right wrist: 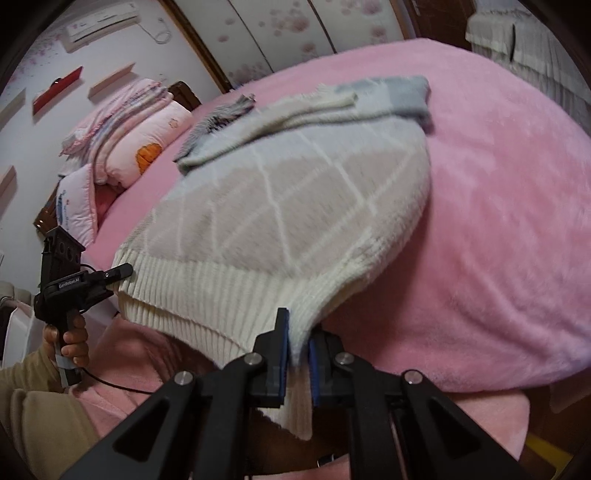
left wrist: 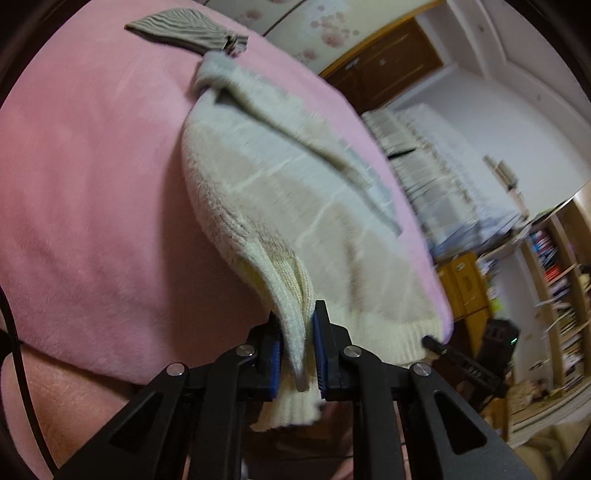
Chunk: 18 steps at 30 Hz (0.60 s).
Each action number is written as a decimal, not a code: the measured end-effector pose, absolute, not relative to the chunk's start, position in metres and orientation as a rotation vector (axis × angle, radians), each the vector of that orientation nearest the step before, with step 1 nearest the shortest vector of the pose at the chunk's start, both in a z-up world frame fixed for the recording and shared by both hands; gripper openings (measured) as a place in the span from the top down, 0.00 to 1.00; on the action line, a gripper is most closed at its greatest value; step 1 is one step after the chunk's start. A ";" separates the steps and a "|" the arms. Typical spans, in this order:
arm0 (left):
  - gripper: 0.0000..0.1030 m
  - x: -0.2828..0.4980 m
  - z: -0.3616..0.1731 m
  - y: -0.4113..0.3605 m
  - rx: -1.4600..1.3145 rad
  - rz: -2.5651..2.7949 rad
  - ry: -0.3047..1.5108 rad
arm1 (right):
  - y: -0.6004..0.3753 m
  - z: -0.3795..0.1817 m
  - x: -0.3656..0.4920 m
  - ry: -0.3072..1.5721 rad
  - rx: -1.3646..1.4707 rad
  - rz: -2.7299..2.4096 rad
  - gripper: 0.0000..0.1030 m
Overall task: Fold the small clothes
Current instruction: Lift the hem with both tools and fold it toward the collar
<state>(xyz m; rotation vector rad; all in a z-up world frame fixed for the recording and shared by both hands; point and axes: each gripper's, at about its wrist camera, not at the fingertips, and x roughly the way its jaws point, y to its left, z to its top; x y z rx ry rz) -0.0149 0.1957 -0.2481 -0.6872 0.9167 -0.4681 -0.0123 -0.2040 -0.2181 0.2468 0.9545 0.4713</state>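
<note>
Two grippers, left gripper (left wrist: 309, 345) and right gripper (right wrist: 298, 354), jaws pinching sweater (right wrist: 295, 206) hem corners | lift both evenly, fold toward collar on bed (right wrist: 498, 221)

- The bed (right wrist: 498, 221) is covered by a plush pink blanket (left wrist: 92, 184).
- A cream and grey knit sweater (right wrist: 295, 206) lies spread on it, ribbed hem hanging over the near edge.
- A small grey striped garment (left wrist: 184, 31) lies beyond it.
- Pink pillows (right wrist: 147, 136) are piled at the far end.
</note>
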 end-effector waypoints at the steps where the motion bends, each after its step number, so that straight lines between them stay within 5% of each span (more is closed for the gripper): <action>1: 0.88 -0.013 -0.242 0.198 -0.719 -0.482 0.893 | -0.205 -0.212 -0.010 0.940 0.259 0.482 0.92; 18: 0.88 0.048 -0.164 0.225 -0.929 -0.490 0.709 | -0.243 -0.131 0.043 0.718 0.474 0.540 0.92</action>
